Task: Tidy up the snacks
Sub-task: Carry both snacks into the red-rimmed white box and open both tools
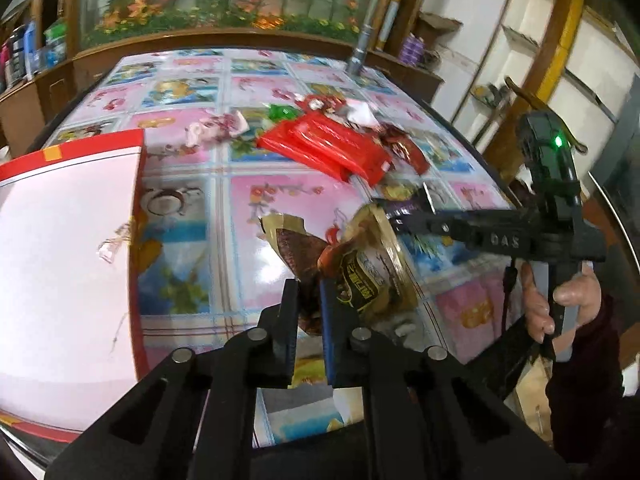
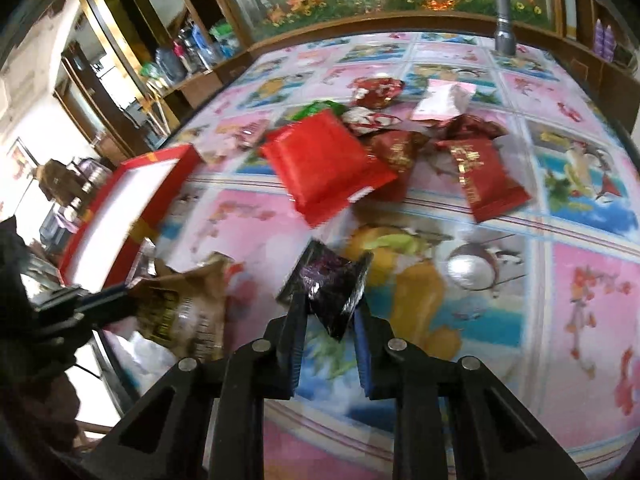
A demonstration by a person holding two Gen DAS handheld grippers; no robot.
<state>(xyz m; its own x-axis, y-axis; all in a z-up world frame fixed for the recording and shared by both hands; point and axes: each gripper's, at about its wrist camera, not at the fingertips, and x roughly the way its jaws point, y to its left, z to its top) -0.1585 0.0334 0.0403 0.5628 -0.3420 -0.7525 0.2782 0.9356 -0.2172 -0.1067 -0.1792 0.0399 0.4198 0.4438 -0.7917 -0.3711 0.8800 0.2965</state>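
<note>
Snacks scattered across table (image 2: 560, 320) covered in pink and blue cartoon-print cloth. Left gripper (image 1: 310, 300) clenched on gold-and-brown snack packet (image 1: 360, 264), packet lifted above the cloth and tilted, just right of red box (image 1: 72, 216) with white inside. Same packet seen from right wrist view at lower left (image 2: 188, 308), near the box's corner (image 2: 120, 208). Right gripper (image 2: 330, 320) grasping dark purple wrapper (image 2: 328, 284), fingers (image 2: 294, 332) closed in on its lower edge, wrapper raised over the cloth. From left wrist view, right gripper (image 1: 404, 220) reaching in from the right, purple wrapper (image 1: 408, 204) at its tip, held by a hand (image 1: 560, 300) on the handle. Farther back, pile of remaining snacks: flat bright red packet (image 2: 324, 164), red packet with gold lettering (image 2: 480, 176) beside it, dark red wrappers, a green one, a pink-white sachet (image 2: 444, 100). Silver flashlight (image 2: 504, 24) upright at far table edge.
</note>
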